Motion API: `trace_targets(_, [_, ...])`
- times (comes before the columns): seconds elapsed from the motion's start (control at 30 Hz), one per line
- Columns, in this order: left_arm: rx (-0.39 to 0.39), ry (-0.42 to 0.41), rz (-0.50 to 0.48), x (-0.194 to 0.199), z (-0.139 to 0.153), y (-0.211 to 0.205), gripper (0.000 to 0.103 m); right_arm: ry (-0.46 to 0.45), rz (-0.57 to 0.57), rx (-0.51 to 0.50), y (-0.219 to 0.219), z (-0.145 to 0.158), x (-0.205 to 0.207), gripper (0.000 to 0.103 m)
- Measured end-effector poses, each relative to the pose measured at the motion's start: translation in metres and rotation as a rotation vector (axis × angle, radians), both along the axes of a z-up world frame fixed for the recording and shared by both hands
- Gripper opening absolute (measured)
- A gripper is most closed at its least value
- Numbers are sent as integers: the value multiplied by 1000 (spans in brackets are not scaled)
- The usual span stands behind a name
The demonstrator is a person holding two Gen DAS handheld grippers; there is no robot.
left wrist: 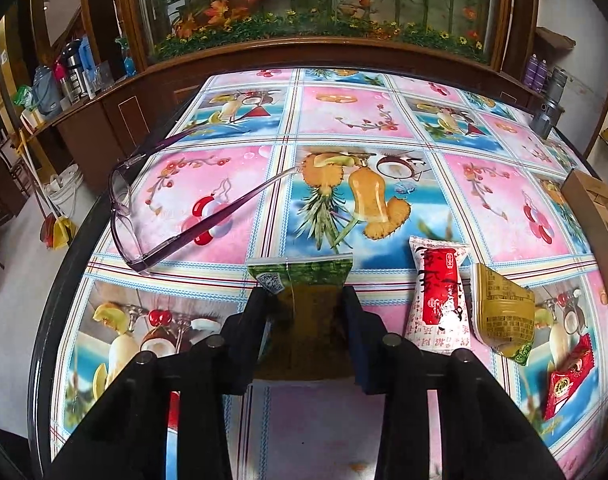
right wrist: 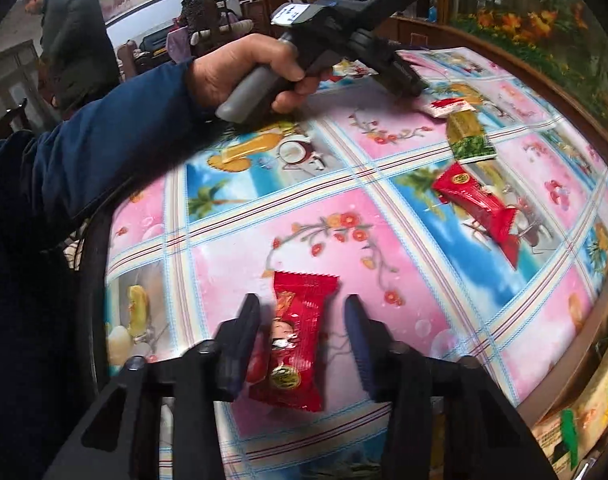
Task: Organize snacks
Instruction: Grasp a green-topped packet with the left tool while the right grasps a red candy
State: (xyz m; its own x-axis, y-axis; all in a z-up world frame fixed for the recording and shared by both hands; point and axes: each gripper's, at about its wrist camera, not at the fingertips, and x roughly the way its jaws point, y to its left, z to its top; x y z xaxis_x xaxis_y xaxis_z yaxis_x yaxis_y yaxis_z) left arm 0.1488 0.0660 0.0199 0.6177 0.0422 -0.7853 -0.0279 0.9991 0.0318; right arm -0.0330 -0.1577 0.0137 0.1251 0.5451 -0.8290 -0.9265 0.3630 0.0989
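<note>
In the left wrist view my left gripper (left wrist: pixel 306 312) is shut on a green and gold snack packet (left wrist: pixel 304 276) that lies on the fruit-print tablecloth (left wrist: pixel 336 120). To its right lie a red and white packet (left wrist: pixel 440 296), a gold packet (left wrist: pixel 504 316) and a red packet (left wrist: pixel 568 380). In the right wrist view my right gripper (right wrist: pixel 300 332) stands over a red snack packet (right wrist: pixel 296 336). The left finger touches the packet; a gap shows at the right finger. Farther off lie another red packet (right wrist: pixel 480 204) and a green and gold packet (right wrist: pixel 468 136). The left gripper (right wrist: pixel 414 90), held by a hand, is at the far side.
Purple-framed glasses (left wrist: pixel 164 208) lie open at the table's left edge. A cardboard box (left wrist: pixel 596 200) stands at the right edge, seen also as a box (right wrist: pixel 584 400) at the lower right. A grey metal object (left wrist: pixel 548 116) stands at the far right corner. People are in the room behind.
</note>
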Motion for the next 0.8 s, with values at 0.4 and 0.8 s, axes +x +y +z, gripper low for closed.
trace_targets(0.4, [-11, -27, 52, -4, 5, -14, 26, -57, -501, 60, -10, 0, 71, 23])
trace_targets(0.8, [-101, -58, -4, -13, 20, -28, 23, -24, -655, 287, -53, 32, 91, 19])
